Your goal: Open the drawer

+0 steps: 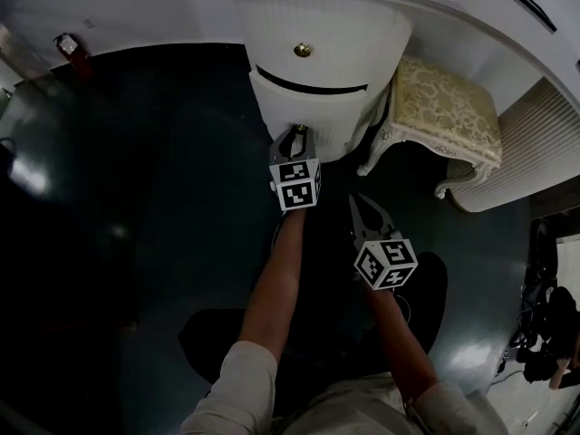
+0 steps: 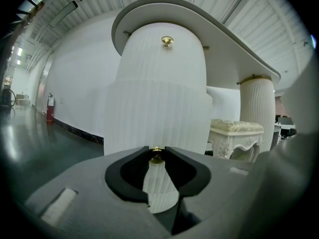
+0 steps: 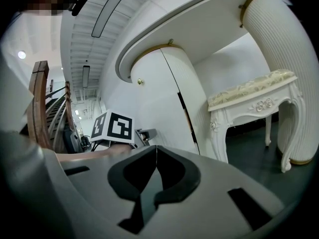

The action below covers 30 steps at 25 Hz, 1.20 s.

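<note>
Our left gripper (image 2: 156, 152) is pinched on the brass knob (image 2: 156, 157) of the lower drawer (image 1: 313, 109), which sits a bit out from the white cabinet (image 1: 317, 25) on the far side. Nearer us and to the right, our right gripper (image 3: 156, 149) has its jaws closed on nothing.

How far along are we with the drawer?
Done: the left gripper is clamped on the lower knob, and the lower drawer already stands partly out, with a dark gap above it. In hand: the pull. Remaining: draw it out further. The right gripper is shut, empty and idle.
</note>
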Tool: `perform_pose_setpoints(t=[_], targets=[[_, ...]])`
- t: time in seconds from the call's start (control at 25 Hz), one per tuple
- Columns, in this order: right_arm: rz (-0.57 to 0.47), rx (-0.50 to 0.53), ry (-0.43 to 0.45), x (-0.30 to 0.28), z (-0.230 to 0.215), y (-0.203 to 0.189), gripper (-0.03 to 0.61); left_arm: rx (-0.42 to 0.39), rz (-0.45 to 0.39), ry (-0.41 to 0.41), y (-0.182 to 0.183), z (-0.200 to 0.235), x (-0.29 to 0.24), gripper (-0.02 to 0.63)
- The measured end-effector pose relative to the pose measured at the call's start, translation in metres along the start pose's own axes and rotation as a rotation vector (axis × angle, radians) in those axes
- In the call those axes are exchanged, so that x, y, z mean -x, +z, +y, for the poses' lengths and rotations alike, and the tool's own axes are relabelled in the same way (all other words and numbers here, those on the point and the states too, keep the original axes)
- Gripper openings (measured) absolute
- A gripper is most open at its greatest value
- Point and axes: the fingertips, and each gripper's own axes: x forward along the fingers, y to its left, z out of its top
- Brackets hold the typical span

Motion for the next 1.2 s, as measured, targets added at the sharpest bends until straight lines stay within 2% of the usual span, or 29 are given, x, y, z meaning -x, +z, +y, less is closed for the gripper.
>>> perform_pose_setpoints(t=[0.2,0.4,0.6,1.2], targets=[[-0.013,0.031,0.014,-0.002,0.008,0.002,0.015,0.018,-0.010,0.004,-0.004,-0.001,0.017,0.104],[-0.008,0.042,0.029,-0.002,0.018,0.002,0.016,-0.003,-0.006,0.005,-0.007,-0.001,0.028,0.104],[-0.009,0.105,0.022,-0.004,0.024,0.006,0.015,-0.001,-0.002,0.003,-0.011,0.000,0.039,0.104],[-0.016,0.117,0.053,-0.010,0.042,0.011,0.015,-0.030,0.011,-0.035,-0.020,-0.002,0.074,0.104]])
